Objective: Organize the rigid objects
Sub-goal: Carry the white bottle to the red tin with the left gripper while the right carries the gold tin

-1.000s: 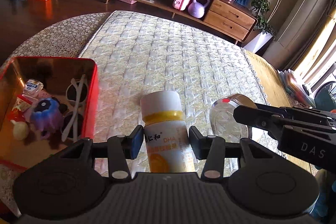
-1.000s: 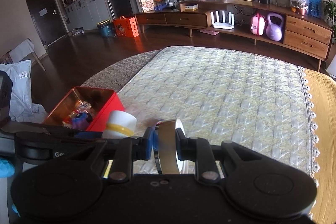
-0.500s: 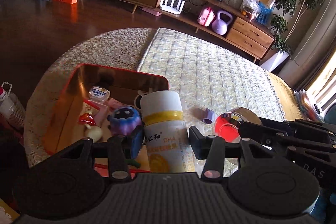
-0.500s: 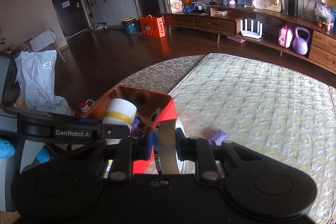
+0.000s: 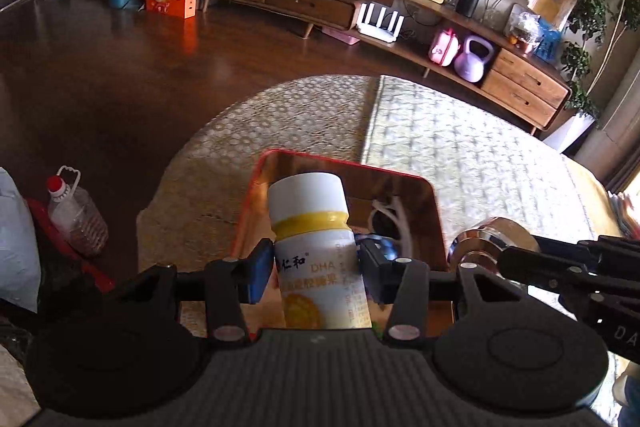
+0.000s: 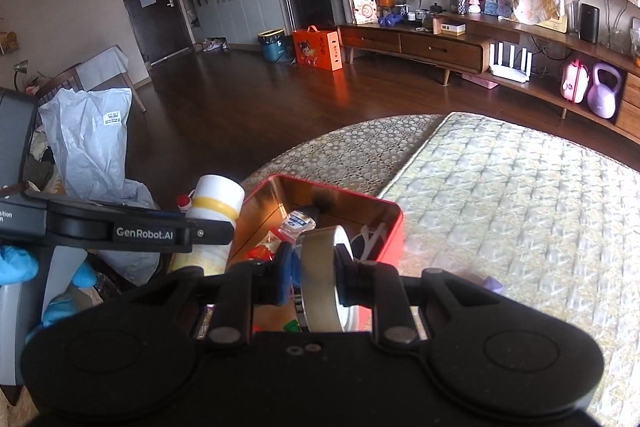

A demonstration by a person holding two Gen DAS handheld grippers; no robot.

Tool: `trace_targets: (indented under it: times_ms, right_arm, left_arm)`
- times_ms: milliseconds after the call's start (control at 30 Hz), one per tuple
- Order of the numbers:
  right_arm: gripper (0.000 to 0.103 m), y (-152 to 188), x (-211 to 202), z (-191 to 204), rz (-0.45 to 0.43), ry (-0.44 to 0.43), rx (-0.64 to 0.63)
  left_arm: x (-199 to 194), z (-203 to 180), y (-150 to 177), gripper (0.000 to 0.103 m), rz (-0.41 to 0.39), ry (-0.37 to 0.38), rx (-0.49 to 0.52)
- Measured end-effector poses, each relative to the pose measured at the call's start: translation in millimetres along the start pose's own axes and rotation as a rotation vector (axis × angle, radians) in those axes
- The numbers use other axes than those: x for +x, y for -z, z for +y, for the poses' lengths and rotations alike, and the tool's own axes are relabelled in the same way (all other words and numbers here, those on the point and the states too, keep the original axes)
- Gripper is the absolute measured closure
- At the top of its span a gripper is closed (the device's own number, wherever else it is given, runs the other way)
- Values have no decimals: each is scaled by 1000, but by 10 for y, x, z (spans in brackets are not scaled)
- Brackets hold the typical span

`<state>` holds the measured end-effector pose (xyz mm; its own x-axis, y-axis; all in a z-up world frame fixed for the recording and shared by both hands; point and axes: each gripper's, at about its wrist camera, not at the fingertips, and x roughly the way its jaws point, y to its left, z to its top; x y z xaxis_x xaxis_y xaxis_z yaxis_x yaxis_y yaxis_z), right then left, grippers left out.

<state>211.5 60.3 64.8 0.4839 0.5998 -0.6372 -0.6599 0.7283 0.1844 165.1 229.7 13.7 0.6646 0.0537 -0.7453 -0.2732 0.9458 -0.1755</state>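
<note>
On the far left, a plastic jug (image 5: 78, 215) with a red cap stands on the dark floor, beside a white bag (image 6: 90, 151). The left tool (image 5: 316, 267) holds a white supplement bottle (image 5: 316, 247) with a yellow band; both its pads press on the sides of the bottle, which stands upright between them. In the left wrist view the bottle is in front of the red tin box (image 5: 434, 195), over its near left part; whether it touches the bottom of the box cannot be told. The box lies on the patterned surface (image 5: 224, 155), at the left edge of a quilted mat (image 5: 460, 147). Inside the box are white sunglasses (image 5: 394, 223), a small clear bottle (image 6: 298, 221) and some red and blue small things, partly hidden. To the right, the right tool (image 6: 318, 269) is closed on a round metal tin (image 6: 320, 279), held on its edge, with the flat faces against the pads. In the right wrist view this tin is over the near right part of the red box. A small purple thing (image 6: 492, 283) lies on the mat just right of the box.
</note>
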Motion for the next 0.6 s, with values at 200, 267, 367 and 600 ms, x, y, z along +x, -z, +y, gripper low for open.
trace_targets:
  times_ms: [200,267,367,600]
  right_arm:
    - [82,-100,250,17,8,18,-19]
    - [82,-144,348,1,11,25,-23]
    - [82,-206,489,-21,20,31,-32]
    - [82,-289,789,-10,34,23,-53]
  left_arm:
    - [155,121,-36,56,27,-37,23]
    - [204,158,-51,56,32,-40,25]
    - [267,174,-73,56,35,-46,38]
    - [474,208,-97,58,60,-54,48]
